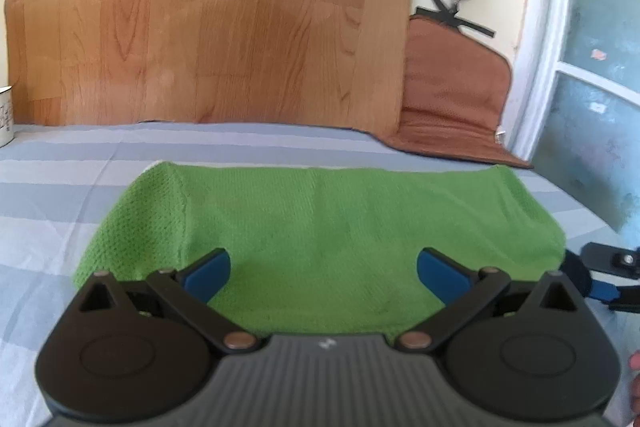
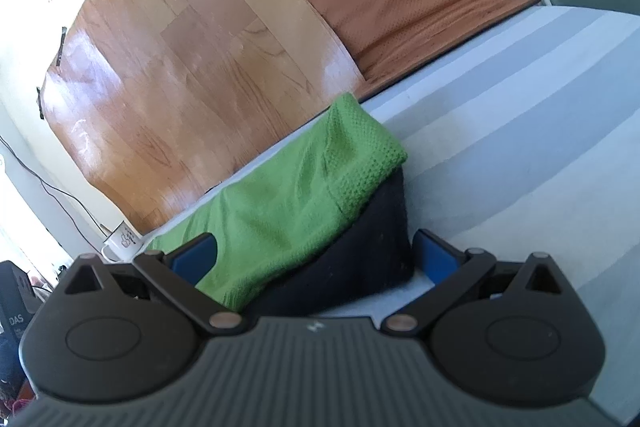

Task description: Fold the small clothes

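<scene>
Your green knit cloth (image 1: 320, 227) lies folded mid-frame atop a black garment (image 2: 360, 259); left gripper (image 1: 323, 269) and right gripper (image 2: 316, 255) both gape, holding nothing.

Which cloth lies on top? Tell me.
The green cloth lies on top. The black cloth sits beneath it, showing only at the near right edge in the right wrist view, between the open right tongs.

A bed sheet (image 1: 60, 163) striped grey and pale blue is seen, with a folded green cloth (image 1: 320, 223), a black garment (image 2: 360, 247) and a white mug (image 2: 120, 241) laid on it.
</scene>
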`<state>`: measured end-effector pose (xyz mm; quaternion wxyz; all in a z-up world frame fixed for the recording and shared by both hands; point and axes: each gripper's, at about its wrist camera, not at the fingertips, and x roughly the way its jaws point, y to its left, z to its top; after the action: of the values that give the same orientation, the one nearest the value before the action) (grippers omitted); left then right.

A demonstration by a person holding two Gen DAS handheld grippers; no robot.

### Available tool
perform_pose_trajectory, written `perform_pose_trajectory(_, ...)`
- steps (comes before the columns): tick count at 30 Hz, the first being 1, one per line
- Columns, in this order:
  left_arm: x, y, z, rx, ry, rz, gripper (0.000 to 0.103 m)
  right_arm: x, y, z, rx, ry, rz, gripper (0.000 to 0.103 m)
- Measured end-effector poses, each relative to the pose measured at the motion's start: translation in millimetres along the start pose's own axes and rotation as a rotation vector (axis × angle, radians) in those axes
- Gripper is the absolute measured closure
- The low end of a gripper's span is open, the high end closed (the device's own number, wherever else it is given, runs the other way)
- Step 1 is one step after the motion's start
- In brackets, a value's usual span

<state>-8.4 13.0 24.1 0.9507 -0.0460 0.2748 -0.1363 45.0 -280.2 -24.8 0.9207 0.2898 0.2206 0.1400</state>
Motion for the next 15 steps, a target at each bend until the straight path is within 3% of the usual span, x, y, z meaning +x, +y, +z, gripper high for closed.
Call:
perform_pose_trajectory(6, -1, 2, 2, 0.004, 0.0, -0.017, 0.0, -1, -7, 11, 0.107, 0.025, -0.005, 0.002)
perform_pose_trajectory(8, 0, 6, 3, -0.022, 0.008, -0.024, 0.0, -2, -10, 11, 0.126, 0.021, -0.023, 0.009)
perform_pose_trajectory(13, 6, 14, 5, -0.064, 0.039, -0.032, 0.002, 4, -15, 12, 0.16, 0.02, -0.053, 0.04)
perform_pose_trajectory(15, 8, 13, 5, -0.056, 0.051, -0.024, 0.003, 9, -13, 11, 0.161, 0.026, -0.041, 0.042)
